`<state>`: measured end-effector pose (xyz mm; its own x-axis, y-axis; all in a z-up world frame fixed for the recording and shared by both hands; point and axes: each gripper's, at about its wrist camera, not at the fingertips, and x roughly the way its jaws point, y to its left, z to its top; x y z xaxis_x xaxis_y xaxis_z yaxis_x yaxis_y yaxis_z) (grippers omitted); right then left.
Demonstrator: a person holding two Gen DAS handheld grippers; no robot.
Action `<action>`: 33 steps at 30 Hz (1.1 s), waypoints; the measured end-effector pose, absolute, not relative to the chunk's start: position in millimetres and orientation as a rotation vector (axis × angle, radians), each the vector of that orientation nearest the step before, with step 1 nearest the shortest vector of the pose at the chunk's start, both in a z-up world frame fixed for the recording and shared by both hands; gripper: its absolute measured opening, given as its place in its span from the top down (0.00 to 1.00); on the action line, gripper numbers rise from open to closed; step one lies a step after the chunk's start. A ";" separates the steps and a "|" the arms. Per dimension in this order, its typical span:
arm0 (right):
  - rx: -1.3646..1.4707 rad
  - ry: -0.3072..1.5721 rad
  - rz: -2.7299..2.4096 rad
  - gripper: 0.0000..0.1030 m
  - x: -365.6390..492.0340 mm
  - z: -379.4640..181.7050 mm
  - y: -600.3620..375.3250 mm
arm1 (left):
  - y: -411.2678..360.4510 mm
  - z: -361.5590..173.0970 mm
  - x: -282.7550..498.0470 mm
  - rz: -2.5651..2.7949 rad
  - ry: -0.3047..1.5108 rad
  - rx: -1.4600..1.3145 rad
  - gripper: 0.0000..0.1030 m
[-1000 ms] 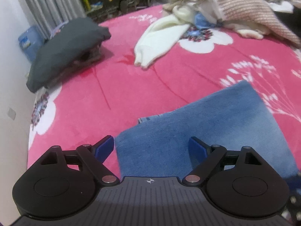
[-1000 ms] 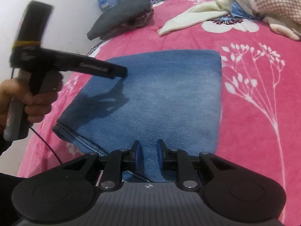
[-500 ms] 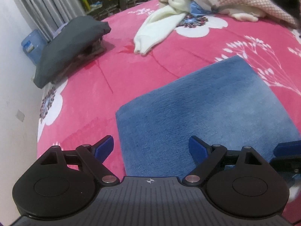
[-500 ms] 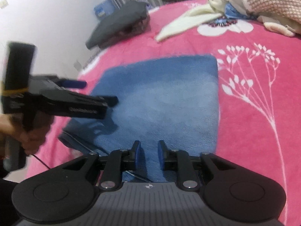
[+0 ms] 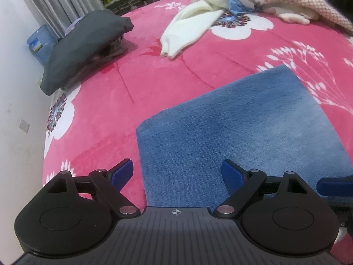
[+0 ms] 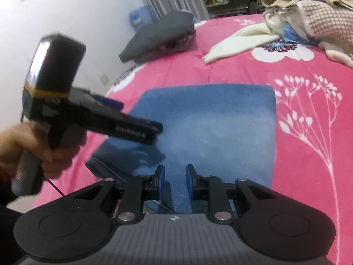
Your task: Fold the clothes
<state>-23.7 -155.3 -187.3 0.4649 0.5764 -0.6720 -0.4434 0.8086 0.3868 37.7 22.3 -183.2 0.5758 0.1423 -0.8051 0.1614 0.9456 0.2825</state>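
folded blue denim garment (image 5: pixel 240 132) lay flat on pink floral blanket (image 5: pixel 154 77); left gripper (image 5: pixel 176 172) spread wide, empty; right gripper (image 6: pixel 175 176) narrowly parted, grasping nothing; unfolded clothes pile (image 6: pixel 308 17) at one o'clock.

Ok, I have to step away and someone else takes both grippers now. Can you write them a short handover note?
Left gripper: open wide, empty, above the near left corner of the folded jeans.
Right gripper: jaws narrowly apart, nothing visibly pinched, over the jeans' near edge.
Done: jeans lie folded flat on the pink blanket.
Left: the unfolded pile at the far side, with the cream garment trailing out of it. Dark folded stack sits far left.
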 end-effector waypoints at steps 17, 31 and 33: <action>0.161 0.961 0.599 0.79 -20.4 -207.1 -153.3 | 17.6 -182.0 38.8 0.002 0.967 0.371 0.14; 0.171 0.962 0.601 0.78 -19.5 -207.1 -154.7 | 16.6 -182.0 38.5 0.005 0.961 0.380 0.14; 0.172 0.962 0.602 0.78 -19.4 -207.2 -155.0 | 16.4 -182.0 38.2 0.007 0.959 0.381 0.14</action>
